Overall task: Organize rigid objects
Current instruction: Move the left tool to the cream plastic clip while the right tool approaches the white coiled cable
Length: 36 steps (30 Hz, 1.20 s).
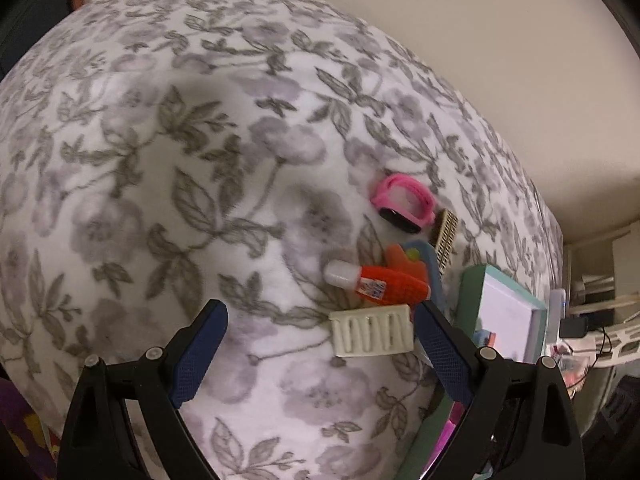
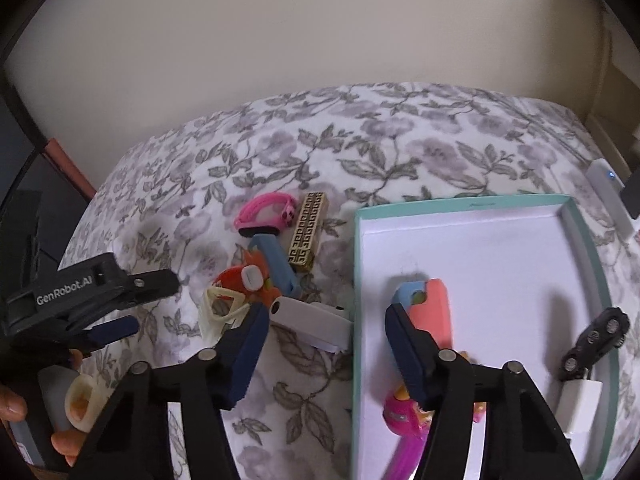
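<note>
On the floral bedspread (image 2: pixel 400 136) lies a small pile: a pink watch (image 2: pixel 266 212), a gold patterned block (image 2: pixel 308 236), a blue bar (image 2: pixel 280 268), an orange glue bottle (image 2: pixel 248 280), a cream slotted piece (image 2: pixel 220 308) and a white rectangular piece (image 2: pixel 312 320). My right gripper (image 2: pixel 326 312) is open. The white piece lies between its fingers, against the teal box's rim (image 2: pixel 354 280), and the right finger hangs over the box. In the left wrist view my left gripper (image 1: pixel 320 308) is open above the bedspread, with the cream slotted piece (image 1: pixel 372 336) by its right finger and the glue bottle (image 1: pixel 376 284) just beyond.
The teal box has a white floor (image 2: pixel 500 260). It holds a coral and blue piece (image 2: pixel 436 312), a black toy car (image 2: pixel 596 340), a white plug block (image 2: pixel 576 404) and a pink toy (image 2: pixel 404 416). A person's hand (image 2: pixel 12 400) is at the lower left. The wall rises behind the bed.
</note>
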Each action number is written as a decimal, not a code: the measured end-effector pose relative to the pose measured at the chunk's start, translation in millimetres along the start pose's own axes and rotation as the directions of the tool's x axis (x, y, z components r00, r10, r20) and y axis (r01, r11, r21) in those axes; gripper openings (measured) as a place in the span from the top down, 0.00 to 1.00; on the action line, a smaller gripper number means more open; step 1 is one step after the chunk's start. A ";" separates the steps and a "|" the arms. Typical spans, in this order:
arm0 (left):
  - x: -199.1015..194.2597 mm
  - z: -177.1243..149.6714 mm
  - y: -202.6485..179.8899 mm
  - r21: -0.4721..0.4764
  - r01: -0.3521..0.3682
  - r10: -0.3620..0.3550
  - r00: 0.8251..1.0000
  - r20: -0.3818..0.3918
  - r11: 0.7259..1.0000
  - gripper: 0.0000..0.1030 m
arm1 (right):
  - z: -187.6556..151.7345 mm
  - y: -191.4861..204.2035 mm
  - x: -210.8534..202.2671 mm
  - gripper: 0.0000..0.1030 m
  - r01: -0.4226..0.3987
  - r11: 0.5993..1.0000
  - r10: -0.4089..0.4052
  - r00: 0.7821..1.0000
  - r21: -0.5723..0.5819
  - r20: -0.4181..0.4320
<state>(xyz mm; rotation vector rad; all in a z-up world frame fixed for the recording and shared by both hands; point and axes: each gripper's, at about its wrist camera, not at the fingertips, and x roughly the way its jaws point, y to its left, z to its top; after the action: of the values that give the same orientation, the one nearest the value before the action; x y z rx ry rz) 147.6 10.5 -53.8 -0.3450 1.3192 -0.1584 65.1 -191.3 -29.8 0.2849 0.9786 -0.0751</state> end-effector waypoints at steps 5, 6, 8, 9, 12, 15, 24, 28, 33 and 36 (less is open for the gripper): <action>7.4 -2.4 -15.2 0.033 0.028 -0.027 0.999 -0.019 0.999 0.09 | 0.1 10.9 7.4 0.40 -0.007 0.998 0.007 1.000 -0.061 -0.005; 8.1 -3.0 -16.6 0.039 0.031 -0.030 0.999 -0.023 0.999 0.09 | 0.1 11.9 9.1 0.40 -0.009 0.998 0.009 1.000 -0.067 -0.005; 10.5 -4.9 -20.0 0.048 0.035 -0.034 0.999 -0.031 0.998 0.09 | -0.1 13.7 12.5 0.40 -0.010 0.997 0.010 1.000 -0.082 -0.008; 11.4 -5.4 -20.8 0.052 0.036 -0.034 0.999 -0.034 0.998 0.09 | -0.2 14.6 14.2 0.40 -0.006 0.996 0.006 1.000 -0.091 -0.008; 15.6 -6.1 -22.4 0.060 0.027 -0.025 0.999 -0.037 0.998 0.09 | -0.6 16.1 19.6 0.40 -0.003 0.994 0.002 1.000 -0.106 -0.014; 23.4 -6.2 -20.7 0.052 0.021 -0.019 0.998 -0.053 0.998 0.09 | -0.7 17.2 23.9 0.40 -0.008 0.993 0.006 1.000 -0.114 -0.019; 39.3 -4.0 -14.6 0.035 0.018 -0.015 0.996 -0.086 0.999 0.15 | 0.3 23.2 41.7 0.42 -0.003 0.992 -0.002 0.999 -0.128 -0.034; 44.8 -4.1 -11.8 0.014 0.051 -0.049 0.993 -0.111 0.999 0.25 | -2.4 23.3 42.3 0.46 0.003 0.989 -0.009 0.999 -0.147 -0.039; 46.9 -6.9 -10.8 -0.015 0.094 -0.095 0.986 -0.137 0.995 0.27 | -6.2 24.3 39.2 0.46 -0.006 0.986 -0.002 0.999 -0.164 -0.046; 44.1 -6.8 -9.1 -0.034 0.118 -0.121 0.983 -0.135 0.992 0.37 | -9.3 26.0 36.7 0.47 -0.009 0.984 -0.001 0.999 -0.179 -0.053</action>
<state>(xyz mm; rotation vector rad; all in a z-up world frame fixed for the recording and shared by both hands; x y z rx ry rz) 152.6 -12.6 -92.7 -0.4424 1.4371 -0.2698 83.1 -161.4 -59.7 0.1240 1.0297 0.0243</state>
